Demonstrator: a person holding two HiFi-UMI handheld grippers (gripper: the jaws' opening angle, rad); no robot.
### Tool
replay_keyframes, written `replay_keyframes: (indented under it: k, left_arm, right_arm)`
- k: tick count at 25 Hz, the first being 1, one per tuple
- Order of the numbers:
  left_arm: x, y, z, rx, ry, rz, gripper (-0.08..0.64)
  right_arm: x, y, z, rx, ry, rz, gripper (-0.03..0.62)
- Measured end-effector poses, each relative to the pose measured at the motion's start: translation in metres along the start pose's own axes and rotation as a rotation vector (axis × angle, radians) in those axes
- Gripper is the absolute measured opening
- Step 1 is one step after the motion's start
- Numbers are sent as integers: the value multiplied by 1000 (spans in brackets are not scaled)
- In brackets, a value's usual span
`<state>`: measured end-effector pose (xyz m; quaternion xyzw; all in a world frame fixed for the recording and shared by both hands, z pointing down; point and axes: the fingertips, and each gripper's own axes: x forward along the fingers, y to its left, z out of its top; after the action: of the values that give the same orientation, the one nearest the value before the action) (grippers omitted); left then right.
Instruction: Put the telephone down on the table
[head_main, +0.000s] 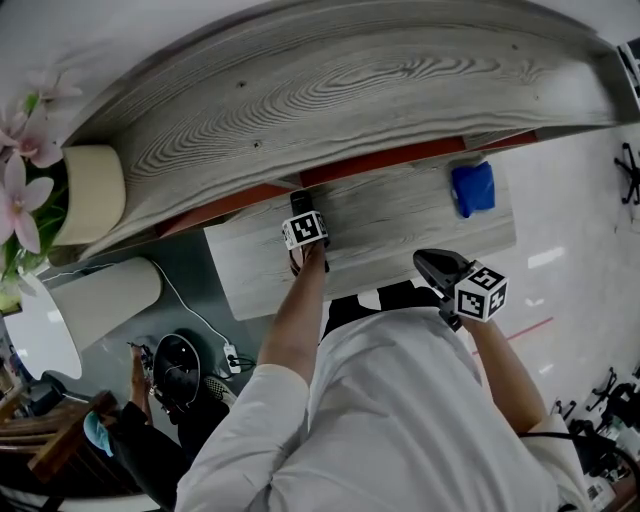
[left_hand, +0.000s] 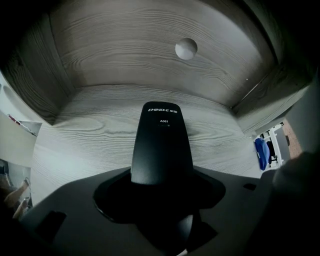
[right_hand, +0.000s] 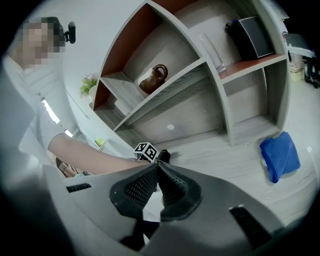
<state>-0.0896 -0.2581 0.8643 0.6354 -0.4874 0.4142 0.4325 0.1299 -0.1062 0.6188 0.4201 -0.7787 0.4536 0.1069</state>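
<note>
A black telephone handset (left_hand: 162, 145) with white print near its far end sticks out from between the jaws of my left gripper (left_hand: 162, 182), which is shut on it. In the head view the handset (head_main: 300, 203) points steeply down at the pale wooden table (head_main: 400, 225), close to the shelf's back panel. Whether its tip touches the wood I cannot tell. My right gripper (head_main: 438, 266) hangs near the table's front edge, off to the right; its ribbed pads (right_hand: 172, 182) are pressed together with nothing between them.
A folded blue cloth (head_main: 472, 188) lies on the table at the right, also in the right gripper view (right_hand: 280, 156). A wooden shelf unit (right_hand: 170, 87) rises behind the table, with a brown jug (right_hand: 152, 79) and a dark box (right_hand: 250, 36). Pink flowers in a pot (head_main: 85, 190) stand left.
</note>
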Motion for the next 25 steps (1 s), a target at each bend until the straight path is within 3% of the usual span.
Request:
replay_keyframes:
  k: [9, 18, 25]
  left_arm:
    - [2, -4, -5, -2, 24, 24, 282]
    - [6, -6, -16, -29, 124, 23, 282]
    - [4, -13, -6, -36, 74, -25, 302]
  right_arm:
    - [-5, -5, -6, 16, 2, -2, 18]
    - [-4, -8, -5, 16, -3, 18, 18]
    - [-6, -10, -2, 11, -4, 30, 18]
